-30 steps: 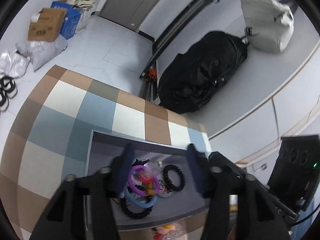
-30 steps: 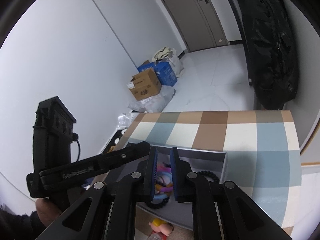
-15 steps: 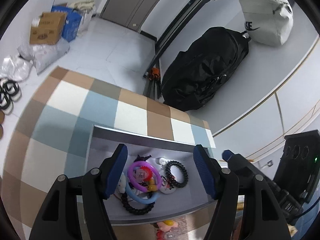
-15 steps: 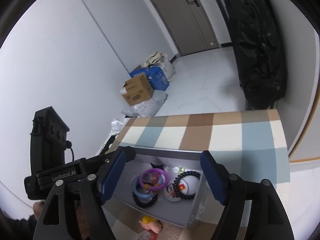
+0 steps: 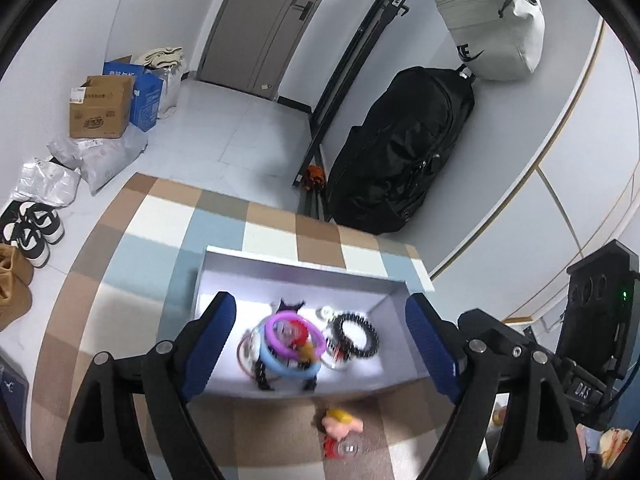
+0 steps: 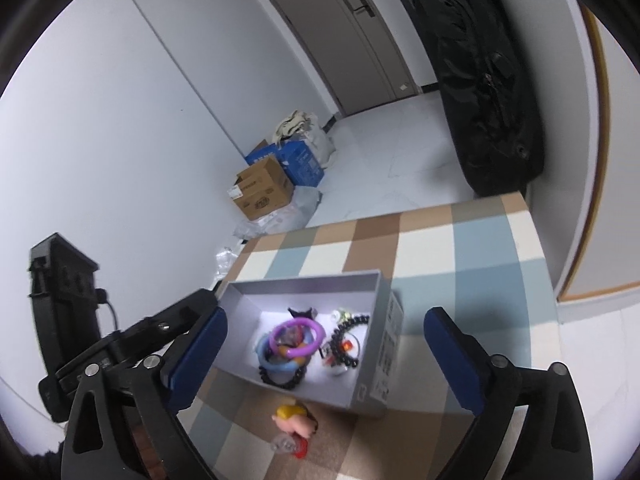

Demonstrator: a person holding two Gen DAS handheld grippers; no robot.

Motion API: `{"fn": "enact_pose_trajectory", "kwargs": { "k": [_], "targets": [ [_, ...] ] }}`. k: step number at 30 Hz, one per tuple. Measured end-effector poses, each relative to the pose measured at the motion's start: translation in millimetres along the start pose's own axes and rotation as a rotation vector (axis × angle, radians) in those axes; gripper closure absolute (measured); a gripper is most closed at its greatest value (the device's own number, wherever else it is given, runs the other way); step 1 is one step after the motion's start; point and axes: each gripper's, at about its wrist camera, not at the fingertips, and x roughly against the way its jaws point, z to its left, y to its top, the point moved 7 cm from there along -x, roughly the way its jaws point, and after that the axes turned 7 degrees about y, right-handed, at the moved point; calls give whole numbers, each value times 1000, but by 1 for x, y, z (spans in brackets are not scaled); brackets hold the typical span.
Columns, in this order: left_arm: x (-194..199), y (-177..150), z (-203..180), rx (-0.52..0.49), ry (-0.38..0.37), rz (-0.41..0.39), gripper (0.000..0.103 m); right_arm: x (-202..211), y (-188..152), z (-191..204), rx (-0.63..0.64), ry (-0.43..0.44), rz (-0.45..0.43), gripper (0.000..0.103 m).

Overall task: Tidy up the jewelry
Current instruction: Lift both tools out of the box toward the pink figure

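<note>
While you hold both tools above the table, your left gripper [image 5: 320,344] and your right gripper [image 6: 324,356] each have their blue-padded jaws spread wide apart, gripping nothing. Between them sits the shallow grey cardboard box [image 5: 280,268] on the checked tablecloth of brown, blue and cream squares [image 5: 160,232]. Inside it you have a purple plastic bangle [image 5: 290,334] lying over a light blue bangle [image 5: 280,366], a black beaded bracelet [image 5: 356,336] just beside them, and a black coiled hair tie [image 6: 282,380] at the near wall.

Readable writing is scarce: "DAS" on the black device [image 5: 588,344] at your right-hand tool, and a Nike swoosh on the pale grey bag [image 5: 496,28]; print on the brown cardboard carton [image 5: 100,108] is too small to read.

Just outside the box's near wall lies a small pink and yellow figurine [image 5: 340,424] touching a red and clear trinket [image 5: 340,448]. Open cloth lies beyond the box toward the table's far edge.
</note>
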Motion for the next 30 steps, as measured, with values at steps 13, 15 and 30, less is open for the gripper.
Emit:
{"fn": "enact_pose_trajectory", "kwargs": {
  "k": [13,15,30],
  "targets": [
    [15,-36,-8,-42,0,52,12,21,-20,-1,15,-41,-13,0],
    [13,-43,-9,-64,15,68,12,23,-22,-1,19,-51,-15,0],
    [-16,-90,-13,-236,160,193,12,41,-29,-18,-28,-81,-10,0]
  ]
}}
